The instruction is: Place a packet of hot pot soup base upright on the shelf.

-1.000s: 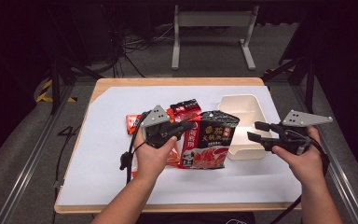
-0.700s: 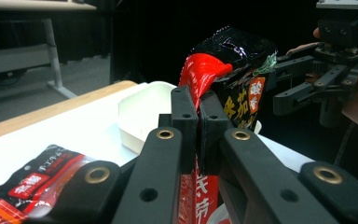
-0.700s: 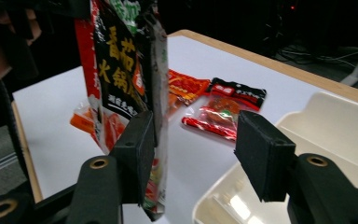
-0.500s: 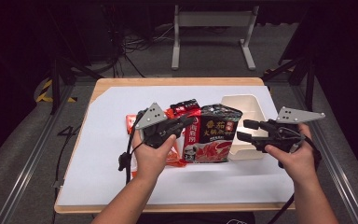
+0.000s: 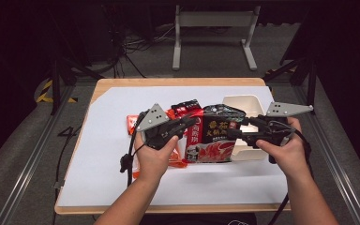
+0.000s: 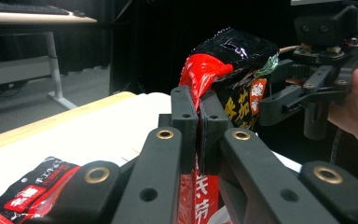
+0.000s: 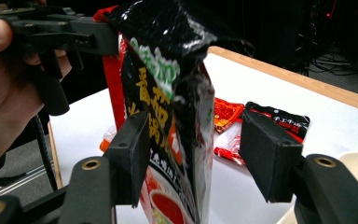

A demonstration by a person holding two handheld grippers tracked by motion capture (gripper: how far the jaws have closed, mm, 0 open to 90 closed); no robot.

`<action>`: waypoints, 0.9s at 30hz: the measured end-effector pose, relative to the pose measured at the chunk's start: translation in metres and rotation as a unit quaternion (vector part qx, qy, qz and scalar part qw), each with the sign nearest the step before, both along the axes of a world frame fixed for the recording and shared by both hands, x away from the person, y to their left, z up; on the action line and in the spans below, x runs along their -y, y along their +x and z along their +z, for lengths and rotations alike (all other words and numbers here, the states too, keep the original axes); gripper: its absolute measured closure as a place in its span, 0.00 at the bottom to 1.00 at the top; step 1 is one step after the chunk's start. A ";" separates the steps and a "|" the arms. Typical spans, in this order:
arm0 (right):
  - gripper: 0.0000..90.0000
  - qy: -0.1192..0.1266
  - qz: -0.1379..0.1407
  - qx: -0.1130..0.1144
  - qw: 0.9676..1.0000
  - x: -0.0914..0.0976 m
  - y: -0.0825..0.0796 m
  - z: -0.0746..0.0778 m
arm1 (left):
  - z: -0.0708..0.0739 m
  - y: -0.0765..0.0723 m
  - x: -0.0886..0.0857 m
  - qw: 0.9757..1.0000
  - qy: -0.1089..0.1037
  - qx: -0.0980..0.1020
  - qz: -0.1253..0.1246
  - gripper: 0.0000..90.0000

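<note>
The high view looks forward and down over the whole tabletop. Each gripper view sits close behind its own fingers, facing the other across the shared noodle packet.

Bright lit table, dark surroundings (close gripper views slightly soft).

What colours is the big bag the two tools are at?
The bag is mostly black, with red and yellow print; the right gripper view shows it best.

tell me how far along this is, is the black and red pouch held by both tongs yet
Partly. Done: the left tongs are shut on the pouch and hold it upright. In hand: the right tongs straddle its other edge, jaws open. Left: closing them. What follows isn't shown; a white tray sits behind.
</note>
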State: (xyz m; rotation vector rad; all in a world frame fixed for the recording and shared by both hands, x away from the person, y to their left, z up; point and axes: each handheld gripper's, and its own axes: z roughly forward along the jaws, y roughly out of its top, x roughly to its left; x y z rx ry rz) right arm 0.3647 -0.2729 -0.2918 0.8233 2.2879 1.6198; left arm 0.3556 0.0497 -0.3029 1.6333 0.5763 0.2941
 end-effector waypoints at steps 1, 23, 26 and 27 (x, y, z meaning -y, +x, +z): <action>0.49 -0.001 0.000 -0.002 1.000 -0.001 0.001 0.000 | 0.000 0.000 0.000 1.000 0.000 0.001 0.001 0.98; 0.71 -0.049 0.006 -0.017 0.999 -0.024 0.012 0.005 | -0.005 -0.002 0.006 1.000 0.014 0.006 0.011 0.98; 0.73 -0.052 0.007 -0.010 0.999 -0.024 0.012 0.005 | -0.005 -0.001 0.006 1.000 0.015 0.004 0.013 0.98; 0.77 -0.057 0.013 -0.003 0.998 -0.024 0.013 0.006 | -0.006 0.000 0.005 1.000 0.012 0.003 0.017 0.97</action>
